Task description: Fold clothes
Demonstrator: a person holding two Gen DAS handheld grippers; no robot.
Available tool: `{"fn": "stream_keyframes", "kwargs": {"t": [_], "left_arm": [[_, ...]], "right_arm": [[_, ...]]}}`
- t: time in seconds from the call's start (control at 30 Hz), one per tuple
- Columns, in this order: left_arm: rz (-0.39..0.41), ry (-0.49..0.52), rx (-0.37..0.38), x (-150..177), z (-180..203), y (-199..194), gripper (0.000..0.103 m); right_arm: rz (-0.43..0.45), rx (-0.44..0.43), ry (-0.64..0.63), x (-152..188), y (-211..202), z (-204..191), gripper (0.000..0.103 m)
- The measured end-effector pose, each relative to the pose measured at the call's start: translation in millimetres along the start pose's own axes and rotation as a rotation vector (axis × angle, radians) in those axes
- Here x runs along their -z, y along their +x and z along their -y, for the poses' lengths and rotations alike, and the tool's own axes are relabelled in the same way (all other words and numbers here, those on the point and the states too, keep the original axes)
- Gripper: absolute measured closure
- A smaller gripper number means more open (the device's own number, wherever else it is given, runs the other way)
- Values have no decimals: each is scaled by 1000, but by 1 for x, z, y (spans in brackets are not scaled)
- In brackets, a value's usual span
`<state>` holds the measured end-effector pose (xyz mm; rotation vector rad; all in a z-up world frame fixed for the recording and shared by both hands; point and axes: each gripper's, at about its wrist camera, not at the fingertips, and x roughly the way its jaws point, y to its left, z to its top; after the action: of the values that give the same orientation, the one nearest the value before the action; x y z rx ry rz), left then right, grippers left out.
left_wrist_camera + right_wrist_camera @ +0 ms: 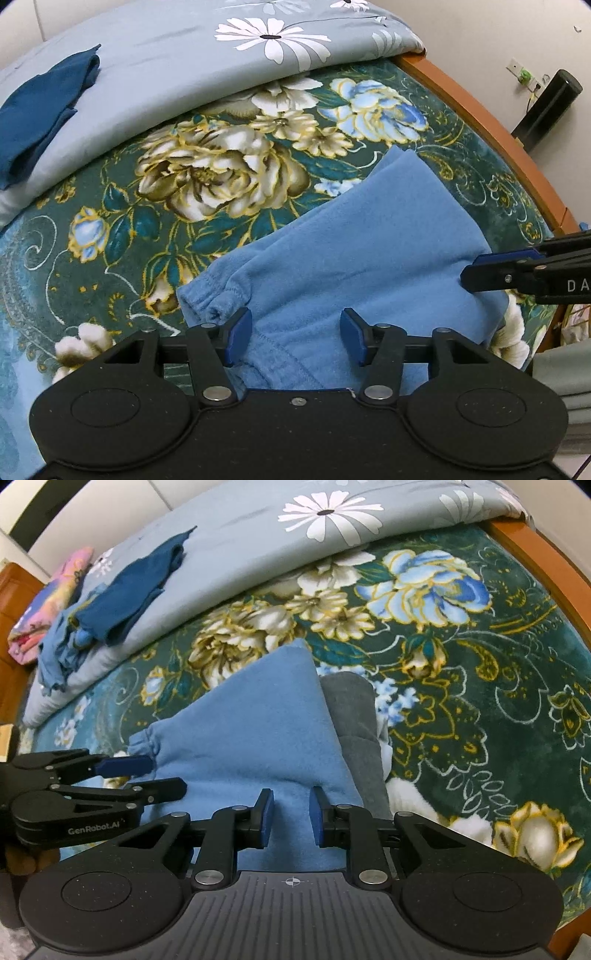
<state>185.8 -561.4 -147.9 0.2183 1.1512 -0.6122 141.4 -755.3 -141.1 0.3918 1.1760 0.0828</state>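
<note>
The blue fleece trousers (354, 251) lie on the bed (221, 177), on its flowered green blanket, already doubled over, with the gathered elastic waistband (210, 299) toward my left side. My left tool (295, 339) hovers just over the near edge of the fleece with its jaws spread wide and nothing between them. My right tool (291, 818) is over the same near edge, its jaws parted less widely and also empty as far as I can see.

I judge the fleece to be light, thick and limp: it will sag from wherever I pinch it, and its nap should not slip between the pads. The firm places to grip are the stitched waistband and the folded edge, taking all layers at once so that the fold does not slide apart.

The right view shows a grey garment (354, 731) lying against the far side of the trousers and partly under them, which the left view hardly shows. It also shows a pink bundle (48, 605) and crumpled blue clothes (59, 653) on the pale quilt (258, 546). The left view shows a black cylinder (550, 107) standing by the wall beyond the bed frame.
</note>
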Motion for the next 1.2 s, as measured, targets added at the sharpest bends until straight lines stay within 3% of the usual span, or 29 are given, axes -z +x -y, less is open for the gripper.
{"fn": "stream_keyframes", "kwargs": {"t": [0.17, 0.23, 0.27, 0.3, 0.37, 0.43, 0.53, 0.57, 0.6, 0.77, 0.83, 0.87, 1.2], "left_arm": [[23, -105, 36, -1, -1, -33, 48], [28, -110, 34, 6, 4, -47, 44], [28, -102, 25, 10, 8, -53, 37], [31, -95, 14, 14, 12, -59, 30], [50, -89, -8, 26, 19, -74, 24], [68, -90, -23, 36, 24, -85, 17], [82, -66, -54, 47, 29, -98, 12], [87, -58, -66, 48, 30, -103, 12], [92, -52, -78, 49, 31, -107, 11], [160, -74, -88, 56, 28, -134, 6], [177, -61, -95, 63, 29, -145, 5], [182, -46, -98, 66, 29, -150, 4], [297, 45, -52, 140, 10, -213, 2]], "right_arm": [[38, -13, -40, 2, -25, -12, 79], [50, -9, -61, 7, -35, -19, 69], [55, -2, -68, 9, -39, -22, 54], [60, 6, -74, 12, -43, -25, 46], [69, 5, -82, 20, -51, -30, 47], [78, 5, -87, 30, -59, -36, 36], [89, -8, -96, 41, -69, -42, 32], [91, -9, -94, 45, -71, -44, 22], [93, -10, -91, 48, -74, -45, 19], [107, -10, -87, 65, -88, -59, 18], [133, 3, -87, 72, -96, -66, 10], [151, 12, -83, 77, -100, -70, 0], [310, 120, -51, 147, -142, -133, 0]]}}
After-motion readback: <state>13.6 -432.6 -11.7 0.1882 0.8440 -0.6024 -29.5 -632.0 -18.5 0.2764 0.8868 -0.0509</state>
